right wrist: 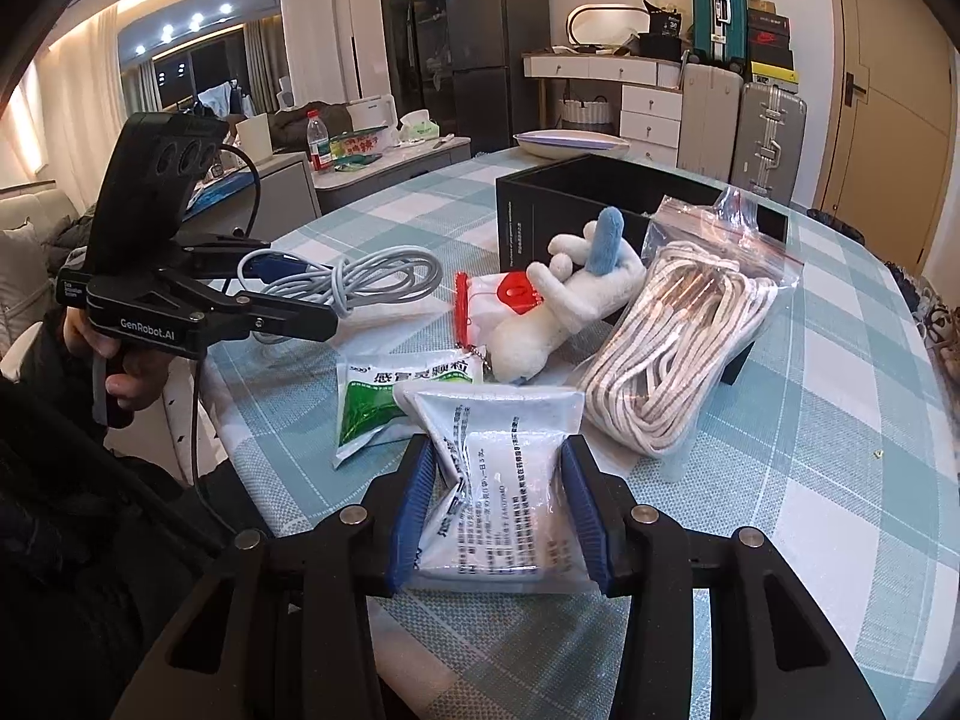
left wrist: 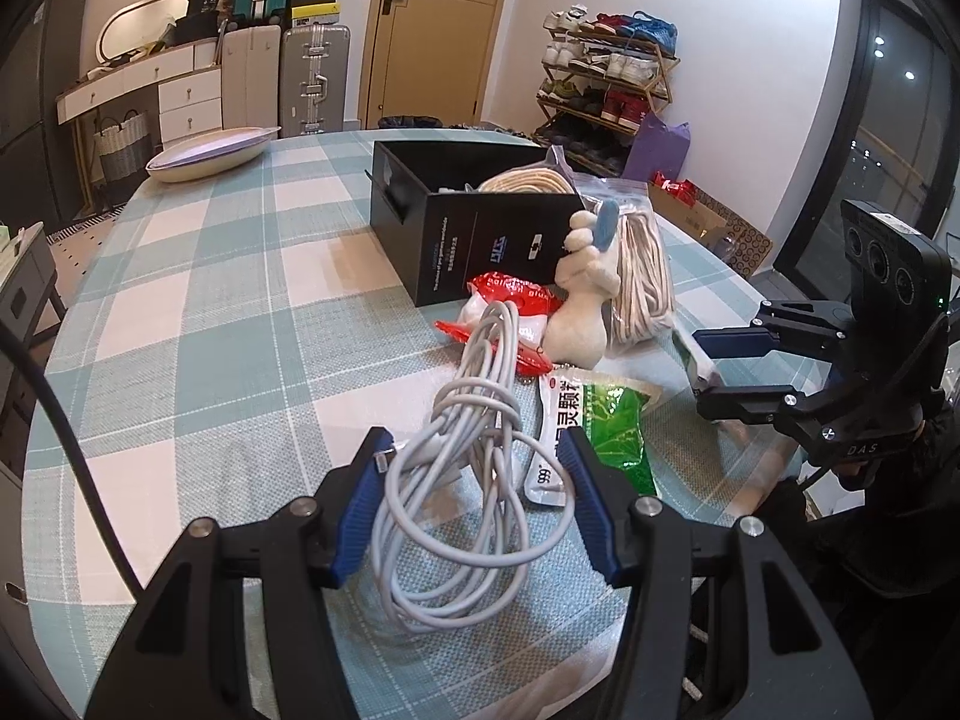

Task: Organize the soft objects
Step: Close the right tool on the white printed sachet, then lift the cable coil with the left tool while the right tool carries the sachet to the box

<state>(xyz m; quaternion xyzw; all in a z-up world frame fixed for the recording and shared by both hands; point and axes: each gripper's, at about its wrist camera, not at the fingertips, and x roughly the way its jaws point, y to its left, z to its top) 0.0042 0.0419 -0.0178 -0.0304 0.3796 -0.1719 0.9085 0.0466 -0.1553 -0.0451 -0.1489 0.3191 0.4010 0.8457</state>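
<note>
The white sachet (right wrist: 501, 480) sits pinched between the right gripper (right wrist: 498, 516) pads, its long axis running away toward the black box (right wrist: 600, 204) beyond. The left gripper (left wrist: 474, 516) clasps the grey cable coil (left wrist: 462, 462), farther left.

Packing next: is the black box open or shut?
Open: black box has no lid on top, and its dark inside shows.

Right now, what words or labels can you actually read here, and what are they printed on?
"GenRobot.AI": side of the left gripper.
"DAS": body of the right gripper.
"999": green and white sachet.
Chinese print on the white packet and small print on the black box: too blurred.
</note>
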